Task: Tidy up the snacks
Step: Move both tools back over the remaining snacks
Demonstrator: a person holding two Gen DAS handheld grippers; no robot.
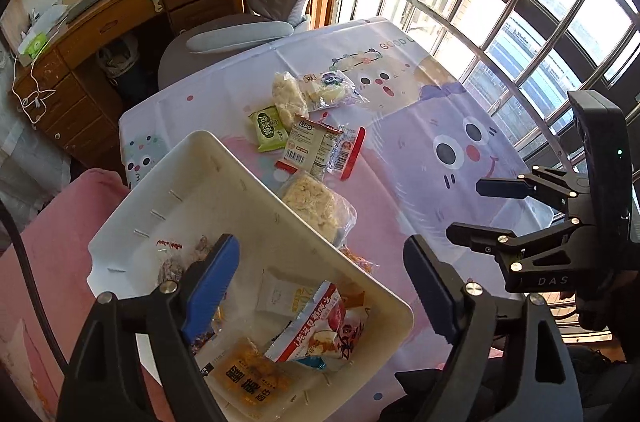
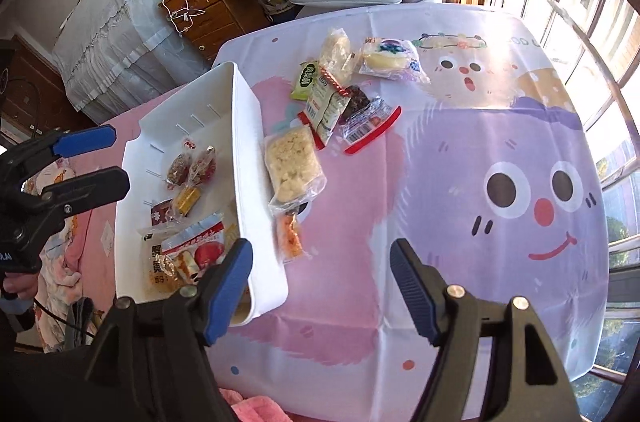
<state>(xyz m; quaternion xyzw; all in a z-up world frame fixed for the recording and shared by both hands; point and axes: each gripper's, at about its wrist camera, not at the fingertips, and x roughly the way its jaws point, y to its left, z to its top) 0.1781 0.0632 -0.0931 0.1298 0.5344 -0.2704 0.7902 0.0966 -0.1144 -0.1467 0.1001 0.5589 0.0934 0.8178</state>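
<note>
The lower part of the white plastic bin [image 1: 256, 190] is hidden behind the left gripper's [image 1: 316, 286] own fingers in the left wrist view, and its near corner sits behind the right gripper's [image 2: 320, 286] blue pad in the right wrist view. Print on most wrappers is too small or glare-washed to read. A small orange snack packet [image 2: 291, 237] lies just beside the bin's outer wall; in the left wrist view only a sliver of it shows past the rim.

The bin rests on the left part of the cartoon tablecloth [image 2: 460, 142] and holds several packets, among them an orange-yellow pouch [image 1: 250, 378] and a red-and-white packet [image 1: 316, 326] at the near end, and two clear-wrapped reddish sweets [image 2: 192, 168] farther in. Outside the bin, a clear bag of pale crumbly snack [image 2: 290, 166] lies close along its right wall. Beyond it, a loose cluster: a green packet [image 2: 306, 80], a white Lipo packet [image 1: 310, 144], a red-edged clear wrapper [image 2: 368, 126], a pale chunky snack bag [image 2: 336, 54] and a blue-printed bun wrapper [image 2: 390, 58].

The left gripper hangs over the bin's near end, fingers spread wide and empty, one over the bin's contents, the other over bare cloth. The right gripper hangs above the cloth just right of the bin, fingers likewise wide apart, gripping nothing.
</note>
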